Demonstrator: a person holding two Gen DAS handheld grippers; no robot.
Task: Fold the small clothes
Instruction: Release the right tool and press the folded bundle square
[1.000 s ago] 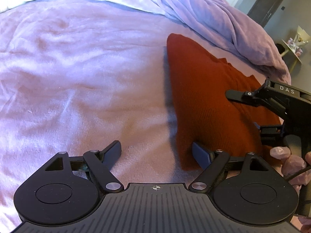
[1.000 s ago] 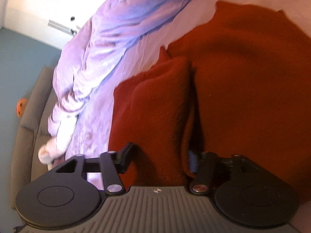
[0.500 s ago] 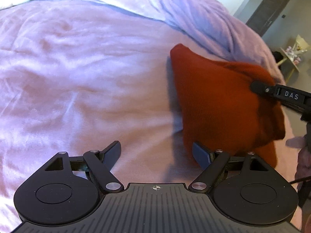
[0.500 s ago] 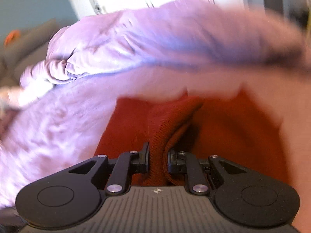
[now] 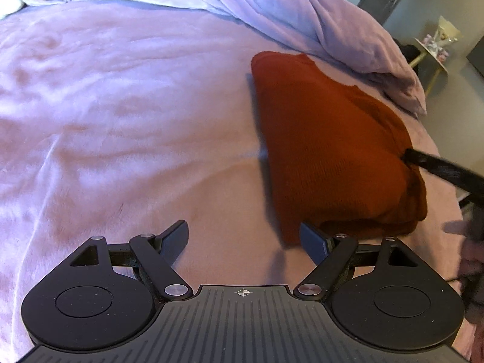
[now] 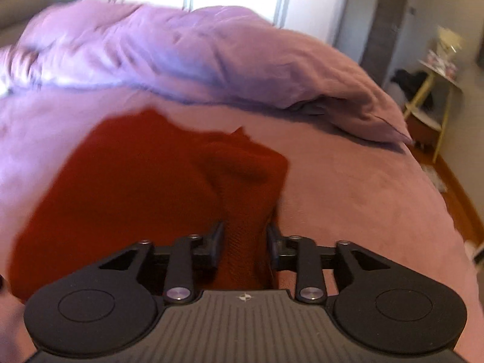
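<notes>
1. Right now the rust-red knit garment [image 5: 329, 151] lies partly folded on the pink-lilac bed cover [image 5: 121, 121], and everything else is placed from it.
2. Just beside the garment's near left corner, the left gripper [image 5: 244, 236] hangs over bare cover with its jaws spread wide and nothing between them; its right fingertip [image 5: 313, 240] sits close to the garment's edge, though I cannot tell if it touches.
3. At the garment's right side, the right gripper [image 6: 245, 236] has a raised fold of the knit between its jaws; the jaws are opening; the cloth fills the gap, and the blur makes it unclear, but the pads appear to be against it on both sides.
4. Behind the garment, a bunched lilac duvet [image 6: 211, 60] runs across the bed.
5. Beyond the garment's far right, off the bed, stands a small round side table [image 6: 435, 90] with pale yellow legs; the things on it are too blurred to name.
</notes>
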